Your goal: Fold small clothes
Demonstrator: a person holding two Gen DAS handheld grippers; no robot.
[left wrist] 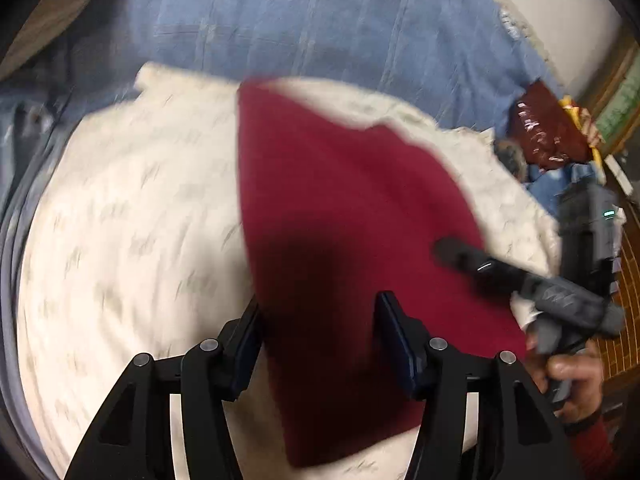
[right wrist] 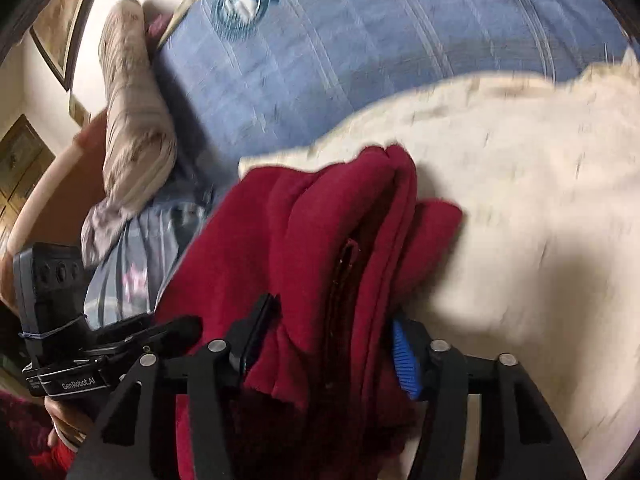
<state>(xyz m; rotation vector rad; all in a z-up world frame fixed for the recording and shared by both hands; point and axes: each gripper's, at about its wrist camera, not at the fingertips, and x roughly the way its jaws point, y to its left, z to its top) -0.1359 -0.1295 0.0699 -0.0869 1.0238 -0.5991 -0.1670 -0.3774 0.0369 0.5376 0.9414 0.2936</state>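
Dark red fleece, a small garment (left wrist: 344,240), lies spread over a cream blanket (left wrist: 128,216) on a bed with a blue checked cover (left wrist: 304,28). In the left wrist view the left gripper (left wrist: 320,340) hangs over the near end of the garment, its two pads standing apart with red cloth showing between them; motion blur hides whether the pads press on it, so I cannot tell if it grips. The right gripper (left wrist: 460,252) reaches in from the right edge over the garment's side, held by a hand (left wrist: 568,380).

In the right wrist view the garment (right wrist: 320,240) is bunched into thick folds with a zip line down the middle, lying partly on the cream blanket (right wrist: 520,184). The right gripper (right wrist: 332,344) straddles the bunch, cloth filling the gap between its pads; whether they squeeze it I cannot tell. The left gripper (right wrist: 160,332) sits at the left edge, beside a beige pillow (right wrist: 132,120) on the blue cover (right wrist: 360,32).
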